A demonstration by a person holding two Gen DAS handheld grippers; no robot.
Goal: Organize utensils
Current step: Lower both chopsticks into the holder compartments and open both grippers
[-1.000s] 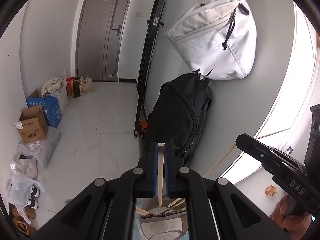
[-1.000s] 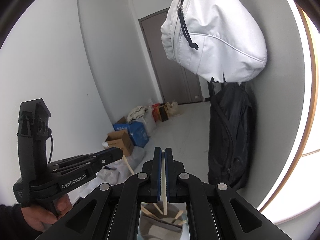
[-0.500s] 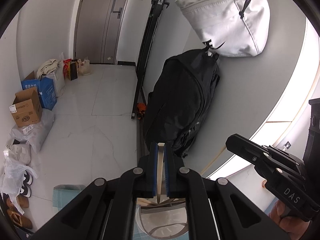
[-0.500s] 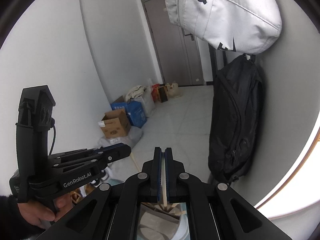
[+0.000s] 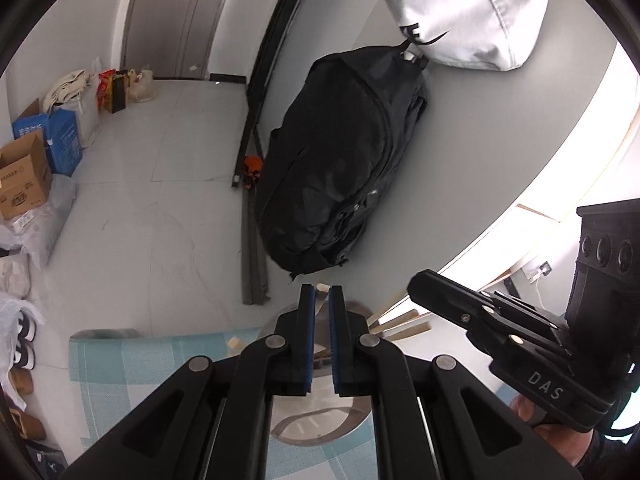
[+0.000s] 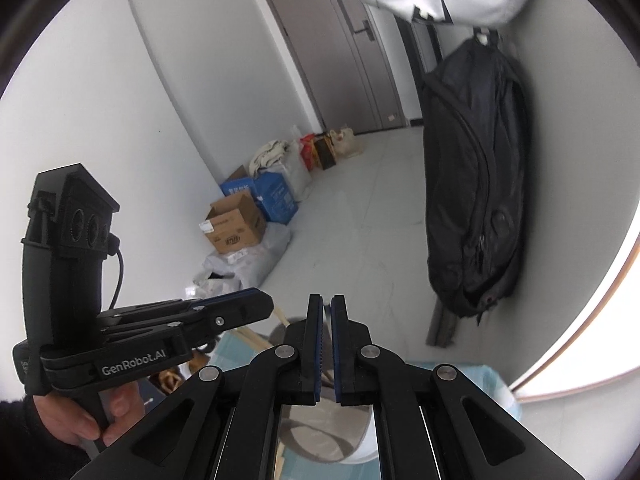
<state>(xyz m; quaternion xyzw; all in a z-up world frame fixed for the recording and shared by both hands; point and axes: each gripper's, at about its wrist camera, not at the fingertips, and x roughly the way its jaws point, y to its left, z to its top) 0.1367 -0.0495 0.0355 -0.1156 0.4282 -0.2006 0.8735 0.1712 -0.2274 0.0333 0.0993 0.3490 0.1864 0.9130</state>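
My left gripper (image 5: 321, 290) is shut on a pale wooden chopstick (image 5: 320, 287) that stands upright between its blue pads. Just below it is a metal utensil holder (image 5: 354, 309) on a blue checked mat (image 5: 140, 360), with several wooden chopsticks (image 5: 400, 322) leaning out of it. My right gripper (image 6: 327, 299) grips a second chopstick (image 6: 327, 314) over the same holder (image 6: 320, 432); its jaws are opening, with the stick still between the pads. Each view shows the other gripper hand-held alongside: the right gripper (image 5: 418, 280) and the left gripper (image 6: 266, 300).
A black backpack (image 5: 340, 152) hangs on the wall ahead under a white bag (image 5: 472, 8), with a black rail (image 5: 252, 208) leaning beside it. Cardboard boxes (image 5: 24, 184), bags and shoes line the left wall. The mat (image 6: 472, 380) ends at the table's far edge.
Both grippers have sunk and tipped downward with their chopsticks. The holder and mat have come further into view beneath them.
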